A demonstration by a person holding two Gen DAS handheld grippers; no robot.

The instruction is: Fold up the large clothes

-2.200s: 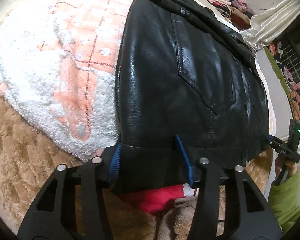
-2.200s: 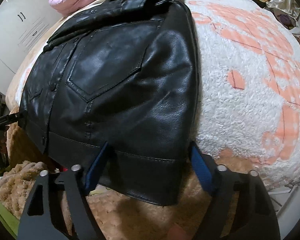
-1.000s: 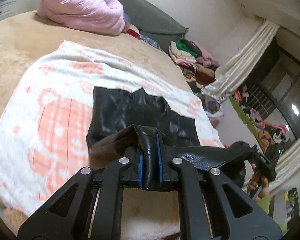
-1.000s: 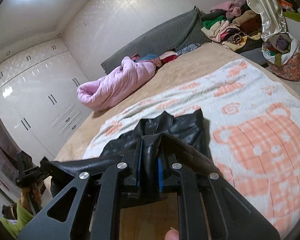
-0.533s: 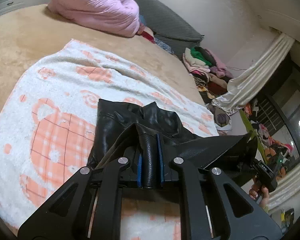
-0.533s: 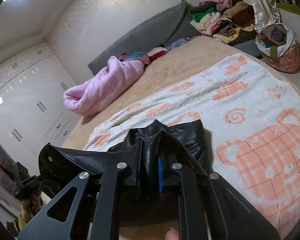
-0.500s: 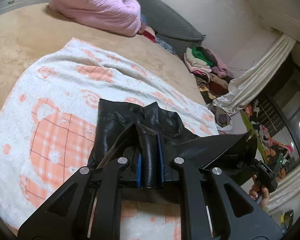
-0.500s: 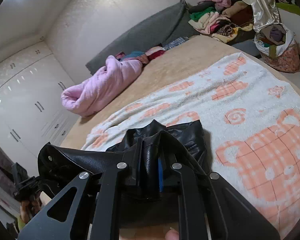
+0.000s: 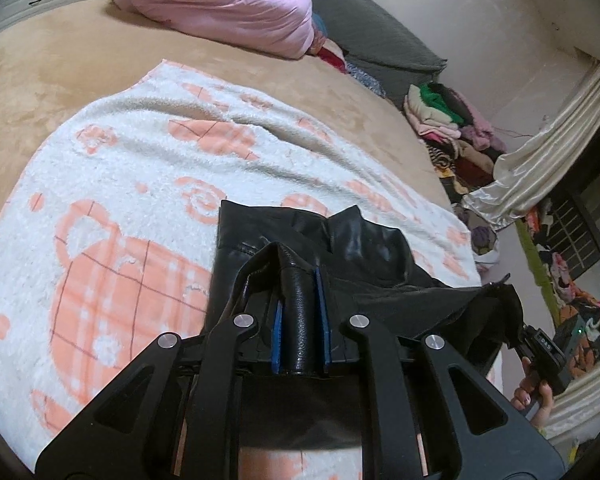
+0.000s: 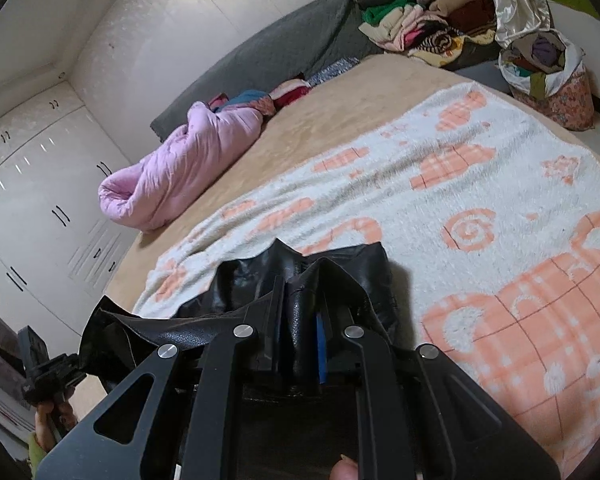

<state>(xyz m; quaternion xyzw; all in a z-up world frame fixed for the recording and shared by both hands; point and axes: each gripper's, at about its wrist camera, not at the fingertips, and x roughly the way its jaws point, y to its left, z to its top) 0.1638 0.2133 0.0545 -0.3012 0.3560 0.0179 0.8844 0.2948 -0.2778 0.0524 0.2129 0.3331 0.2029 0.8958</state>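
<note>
Leather jacket [image 9: 300, 312] in both hand-held grippers [image 9: 300, 320]

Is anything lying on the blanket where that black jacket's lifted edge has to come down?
Nothing visible does. Both grippers pinch the black leather jacket hem; ahead lies only its own collar end on the blanket.

Home bedroom. Big bed [image 9: 60, 64] w/ tan cover, bear-print blanket [image 9: 140, 184] on top, pink duvet [image 9: 220, 4] rolled by grey headboard [image 10: 276, 48]. White wardrobe [image 10: 40, 216] along wall, clothes pile [image 10: 432, 20] + curtain [image 9: 540, 168] in corner.
</note>
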